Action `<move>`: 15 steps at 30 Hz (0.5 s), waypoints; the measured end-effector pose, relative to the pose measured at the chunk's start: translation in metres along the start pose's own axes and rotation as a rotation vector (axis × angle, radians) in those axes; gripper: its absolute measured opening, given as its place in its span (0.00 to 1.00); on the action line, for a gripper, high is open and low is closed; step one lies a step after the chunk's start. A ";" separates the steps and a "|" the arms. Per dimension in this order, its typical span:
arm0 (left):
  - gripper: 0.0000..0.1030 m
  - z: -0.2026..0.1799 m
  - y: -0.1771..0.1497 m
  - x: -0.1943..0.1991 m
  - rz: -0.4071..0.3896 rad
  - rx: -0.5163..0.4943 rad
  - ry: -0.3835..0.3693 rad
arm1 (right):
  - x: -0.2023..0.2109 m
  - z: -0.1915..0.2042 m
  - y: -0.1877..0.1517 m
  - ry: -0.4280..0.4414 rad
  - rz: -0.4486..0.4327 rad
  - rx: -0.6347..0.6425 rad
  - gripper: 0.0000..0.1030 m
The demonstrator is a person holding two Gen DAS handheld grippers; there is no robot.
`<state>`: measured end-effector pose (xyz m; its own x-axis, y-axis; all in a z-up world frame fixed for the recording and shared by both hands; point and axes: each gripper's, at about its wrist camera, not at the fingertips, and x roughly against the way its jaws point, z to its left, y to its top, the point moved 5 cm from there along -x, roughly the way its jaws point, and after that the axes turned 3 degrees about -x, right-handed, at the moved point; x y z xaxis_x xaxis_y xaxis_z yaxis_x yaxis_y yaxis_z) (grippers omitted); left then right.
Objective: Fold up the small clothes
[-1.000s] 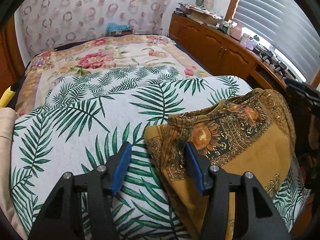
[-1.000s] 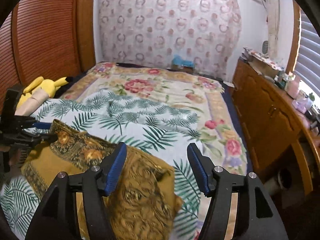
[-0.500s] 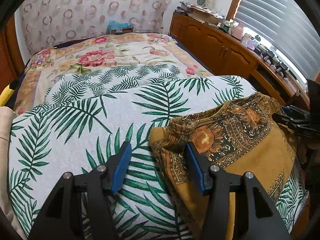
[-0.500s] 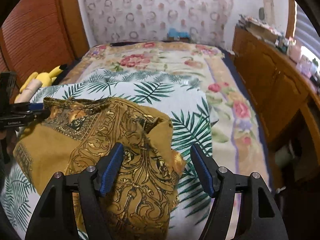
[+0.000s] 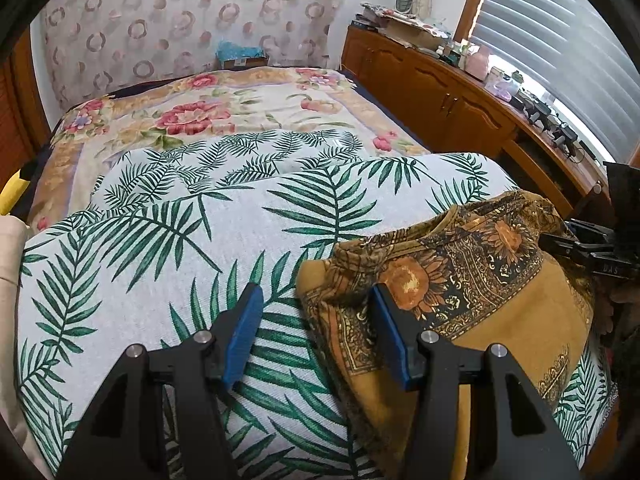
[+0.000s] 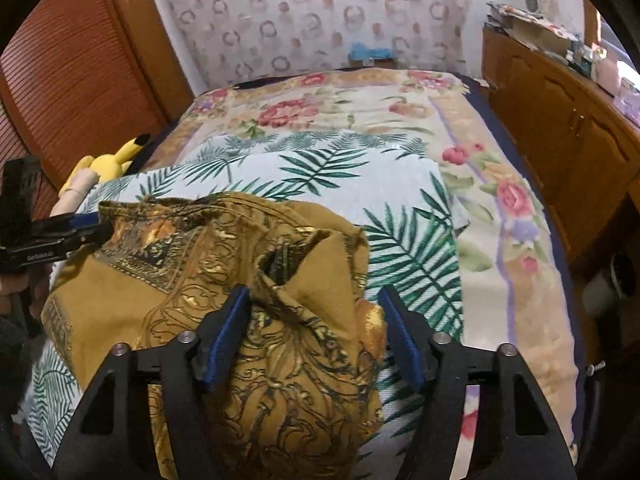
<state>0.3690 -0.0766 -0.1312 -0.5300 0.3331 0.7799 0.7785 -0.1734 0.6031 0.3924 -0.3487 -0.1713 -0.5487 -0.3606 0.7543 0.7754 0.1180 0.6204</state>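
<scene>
A mustard garment point(image 5: 500, 320) with a dark sunflower border lies crumpled on the leaf-print blanket point(image 5: 168, 264). My left gripper point(image 5: 316, 332) is open just above it. The garment's left corner sits between the blue pads point(image 5: 244, 328), and the right finger rests over the cloth. In the right wrist view my right gripper point(image 6: 314, 336) is low over the bunched right side of the garment point(image 6: 280, 352). Its jaws are closing with a raised fold between them, and the pads do not visibly pinch it. Each view shows the other gripper at the garment's far edge: right gripper point(image 5: 592, 252), left gripper point(image 6: 60, 236).
The leaf-print blanket lies over a floral bedspread point(image 6: 500, 184). A yellow plush toy point(image 6: 112, 160) sits at the bed's left side by a louvred wooden door point(image 6: 80, 80). Wooden cabinets point(image 5: 440, 96) with clutter on top line the right, under window blinds point(image 5: 560, 40).
My right gripper came down onto the garment's bunched right side, its jaws widening and then narrowing. It entered the left wrist view at the right edge. The left gripper stayed put.
</scene>
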 end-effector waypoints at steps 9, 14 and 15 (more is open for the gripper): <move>0.25 -0.010 0.004 -0.003 0.000 0.004 -0.094 | 0.001 0.006 -0.002 0.072 -0.003 0.011 0.27; 0.05 -0.020 0.007 0.022 -0.053 -0.012 -0.135 | 0.018 0.016 0.002 0.067 -0.059 0.033 0.13; 0.05 -0.023 0.008 0.033 -0.079 -0.016 -0.144 | 0.026 0.020 0.004 0.067 -0.088 0.041 0.13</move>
<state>0.3500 -0.0880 -0.0967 -0.5345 0.4754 0.6988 0.7303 -0.1562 0.6650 0.3747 -0.3390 -0.1446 -0.5907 -0.4320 0.6815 0.7109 0.1207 0.6928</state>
